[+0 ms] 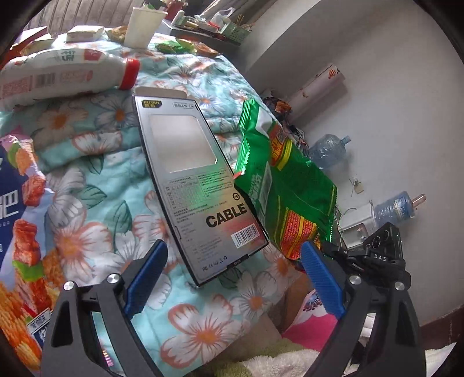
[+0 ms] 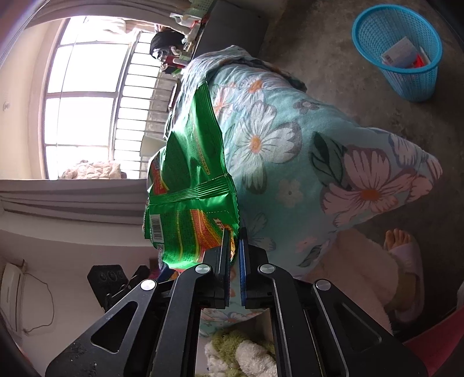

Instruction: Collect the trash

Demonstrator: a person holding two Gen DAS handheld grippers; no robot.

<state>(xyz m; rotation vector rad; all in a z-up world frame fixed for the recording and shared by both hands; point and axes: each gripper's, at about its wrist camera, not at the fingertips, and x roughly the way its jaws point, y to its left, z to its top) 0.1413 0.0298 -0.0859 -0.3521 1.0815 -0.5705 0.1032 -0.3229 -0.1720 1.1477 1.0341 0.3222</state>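
Right gripper (image 2: 234,246) clamped on green bag (image 2: 188,179) corner; left gripper (image 1: 232,278) wide (empty). Lift clear, swing to basket (image 2: 374,55).

Between the spread blue pads of the left gripper (image 1: 233,278), a strip of floral quilt (image 1: 95,185) is left bare up to the near end of the grey cable box (image 1: 191,185). Passage to the right is blocked by the green snack bag (image 1: 278,185), which is raised just beside the box. To the left, room is taken by a large printed snack bag (image 1: 20,232); farther off, a white bottle (image 1: 66,72) and paper cup (image 1: 142,27) are found. Open floor is seen around the blue basket (image 2: 397,52).
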